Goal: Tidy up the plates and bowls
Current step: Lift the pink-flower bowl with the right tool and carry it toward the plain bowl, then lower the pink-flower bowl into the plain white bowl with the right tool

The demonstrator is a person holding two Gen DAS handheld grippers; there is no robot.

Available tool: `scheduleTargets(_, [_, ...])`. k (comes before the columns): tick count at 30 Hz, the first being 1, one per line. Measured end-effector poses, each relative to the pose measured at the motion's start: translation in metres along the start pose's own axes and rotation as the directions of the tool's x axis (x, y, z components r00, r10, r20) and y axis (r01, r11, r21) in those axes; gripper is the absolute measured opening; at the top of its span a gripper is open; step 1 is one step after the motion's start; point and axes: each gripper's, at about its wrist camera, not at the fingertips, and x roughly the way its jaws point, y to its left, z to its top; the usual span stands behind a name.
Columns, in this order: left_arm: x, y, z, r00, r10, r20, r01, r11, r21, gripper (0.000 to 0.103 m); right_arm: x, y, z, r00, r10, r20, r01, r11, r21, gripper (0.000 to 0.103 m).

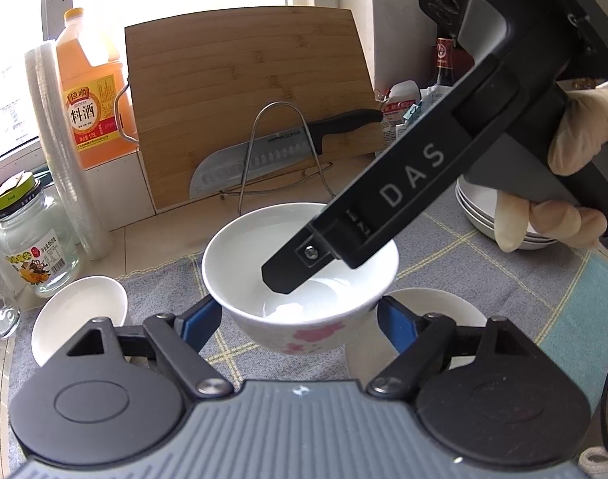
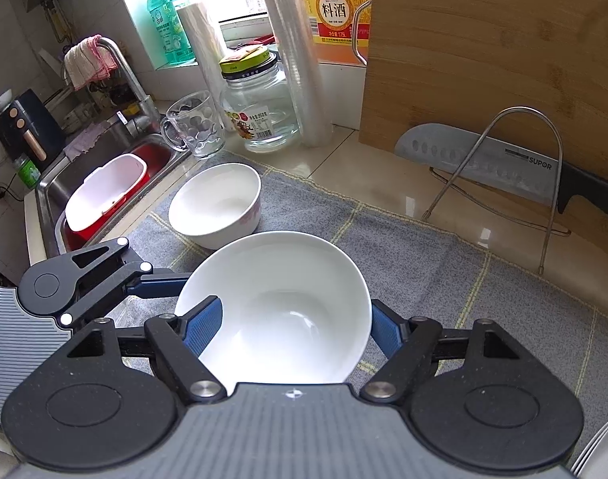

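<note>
Bowls fill both our claws: the flowered bowl [image 1: 300,279] sits squeezed mid-frame in our left claw [image 1: 300,319], and our right claw [image 2: 296,327] pinches a plain bowl [image 2: 280,303].

Knife [image 1: 264,155], cutting board [image 1: 244,80], jar [image 2: 260,107], mug [image 2: 192,123]

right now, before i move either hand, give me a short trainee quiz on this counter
1. True or false: the knife lies flat on the cloth.
2. What is the left gripper holding?
3. What stands just left of the cutting board? A: orange bottle. B: kettle. C: frying pan.

Key: 1 false, it leans against the cutting board. 2 a bowl with pink flowers. 3 A.
</note>
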Motion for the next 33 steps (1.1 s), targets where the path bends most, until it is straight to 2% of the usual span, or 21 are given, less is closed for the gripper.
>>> scheduleTargets(17, [-0.017,-0.037,-0.009,0.996,-0.092,-0.014,0.093,0.994,0.062,0.085,-0.039,0.007,-0.054,0.997,-0.073,0.014,0.072,0.995,0.068,0.084])
scheduleTargets(33, [-0.014,-0.05,-0.018,0.99,-0.129,-0.058,0.134,0.988,0.079,0.085,-0.043,0.005,-0.077,0.996,-0.087,-0.007,0.087,0.991,0.105,0.084])
